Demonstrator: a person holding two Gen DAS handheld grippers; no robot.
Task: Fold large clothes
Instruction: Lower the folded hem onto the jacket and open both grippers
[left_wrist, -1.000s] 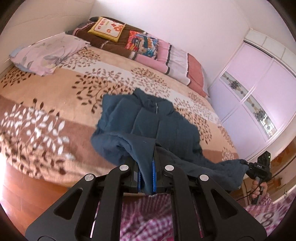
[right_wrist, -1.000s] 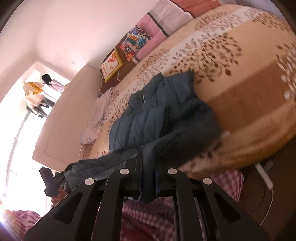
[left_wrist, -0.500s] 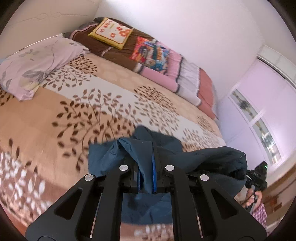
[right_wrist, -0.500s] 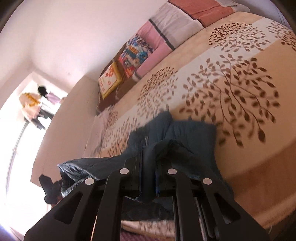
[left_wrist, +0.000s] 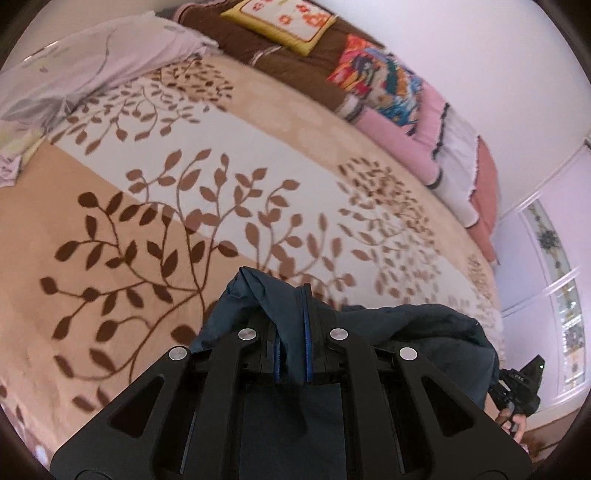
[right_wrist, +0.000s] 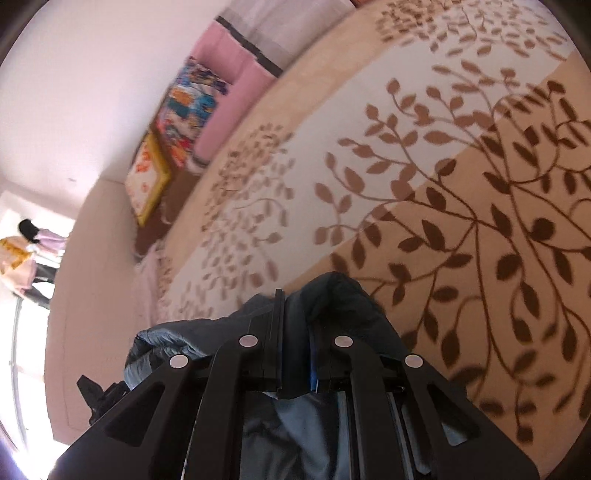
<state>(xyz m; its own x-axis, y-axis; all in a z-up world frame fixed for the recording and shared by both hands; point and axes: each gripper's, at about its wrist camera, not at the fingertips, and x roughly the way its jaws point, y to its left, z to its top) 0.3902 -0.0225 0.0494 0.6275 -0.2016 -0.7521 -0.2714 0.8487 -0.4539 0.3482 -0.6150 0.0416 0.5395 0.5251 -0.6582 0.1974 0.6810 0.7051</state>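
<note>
The left tool (left_wrist: 291, 332) is clamped nearly shut on a fold of the dark blue quilted jacket (left_wrist: 406, 332), and the right tool (right_wrist: 295, 332) likewise pinches the same garment (right_wrist: 332, 295) between its blue-edged pads. The jacket hangs bunched between the two tools above the beige bedspread with brown leaf-and-branch print (left_wrist: 184, 192). No readable brand or label shows; the yellow-bordered cushion (left_wrist: 284, 18) at the bed's head bears orange marks too blurred to read.

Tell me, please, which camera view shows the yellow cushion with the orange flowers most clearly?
The left wrist view: the yellow cushion lies near the top, facing the camera, its orange pattern readable, though the frame edge crops it. In the right wrist view it appears smaller, tilted and blurred at the bed's far end.
</note>
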